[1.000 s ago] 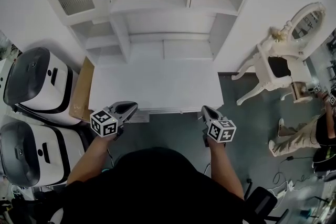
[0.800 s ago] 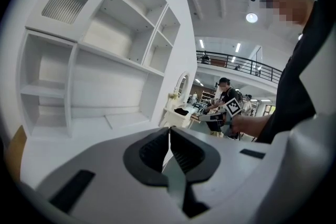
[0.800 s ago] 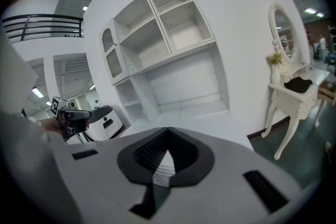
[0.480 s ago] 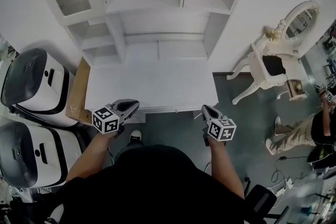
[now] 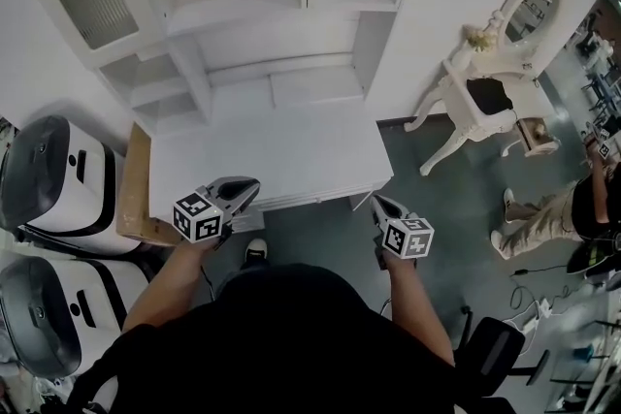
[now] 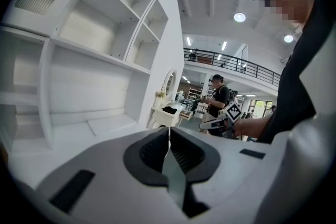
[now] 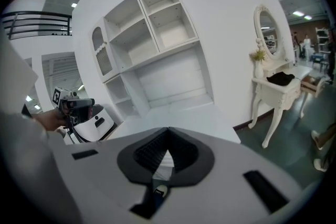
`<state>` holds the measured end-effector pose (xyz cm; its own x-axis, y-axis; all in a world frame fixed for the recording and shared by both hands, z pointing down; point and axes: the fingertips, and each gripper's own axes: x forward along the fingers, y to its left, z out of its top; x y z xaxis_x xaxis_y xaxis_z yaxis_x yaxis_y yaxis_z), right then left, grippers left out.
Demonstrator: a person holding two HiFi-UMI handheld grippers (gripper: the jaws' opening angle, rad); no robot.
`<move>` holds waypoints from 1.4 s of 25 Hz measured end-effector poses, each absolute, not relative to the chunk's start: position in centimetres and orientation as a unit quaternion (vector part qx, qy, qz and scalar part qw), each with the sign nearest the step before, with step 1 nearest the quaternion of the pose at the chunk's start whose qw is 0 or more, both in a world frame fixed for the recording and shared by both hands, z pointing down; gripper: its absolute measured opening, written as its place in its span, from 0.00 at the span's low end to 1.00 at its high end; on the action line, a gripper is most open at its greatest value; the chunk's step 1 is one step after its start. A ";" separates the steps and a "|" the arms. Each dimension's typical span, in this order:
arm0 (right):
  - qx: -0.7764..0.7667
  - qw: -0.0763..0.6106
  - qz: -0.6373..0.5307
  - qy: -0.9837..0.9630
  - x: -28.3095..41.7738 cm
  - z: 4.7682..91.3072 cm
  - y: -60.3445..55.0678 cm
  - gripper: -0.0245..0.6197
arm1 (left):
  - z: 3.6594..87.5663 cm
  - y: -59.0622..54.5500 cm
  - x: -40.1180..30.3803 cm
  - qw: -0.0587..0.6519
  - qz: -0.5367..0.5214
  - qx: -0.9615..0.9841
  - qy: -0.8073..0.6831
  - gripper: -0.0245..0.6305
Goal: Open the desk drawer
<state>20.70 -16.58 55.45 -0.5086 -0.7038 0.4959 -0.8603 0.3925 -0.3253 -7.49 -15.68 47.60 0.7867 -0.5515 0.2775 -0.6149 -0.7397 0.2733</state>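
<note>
With jaws together and empty, the left hand-held gripper (image 5: 247,184) and right hand-held gripper (image 5: 375,201) flank the shut drawer (image 5: 306,200), lying crosswise under the bench's (image 5: 272,155) front edge, left seemingly nearer.

No word or number can be read here; the cubes (image 5: 197,215) on the left claw (image 5: 248,183) and right claw (image 5: 375,201) bear only square black-and-white patterns.

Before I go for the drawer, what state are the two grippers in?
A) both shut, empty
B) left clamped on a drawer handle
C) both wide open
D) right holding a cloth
A: on the left gripper and the right gripper the jaws meet with nothing between, facing the white shelved desk.
</note>
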 end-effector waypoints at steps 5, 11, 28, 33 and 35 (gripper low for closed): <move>0.481 0.157 0.290 -0.812 20.2 57.3 -16.5 0.04 | 48.8 -15.8 -7.8 0.184 0.099 0.930 -0.301 0.06; 0.464 0.190 0.304 -0.810 18.5 60.6 -17.0 0.04 | 50.4 -16.1 -10.1 0.202 0.096 0.921 -0.320 0.06; 0.439 0.281 0.358 -0.775 16.6 76.1 -18.1 0.04 | 52.8 -17.4 -14.3 0.236 0.118 0.902 -0.342 0.06; 0.422 0.302 0.357 -0.777 15.2 79.6 -19.1 0.06 | 53.9 -18.4 -15.5 0.252 0.128 0.894 -0.348 0.06; 0.413 0.313 0.360 -0.776 14.3 80.7 -19.2 0.10 | 54.0 -18.7 -16.1 0.254 0.130 0.893 -0.349 0.06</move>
<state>14.27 -19.20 80.67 -0.4625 -0.4162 0.7828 -0.8664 0.3996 -0.2994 -16.11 -18.66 54.05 0.7221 -0.5570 0.4102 -0.6895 -0.6272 0.3621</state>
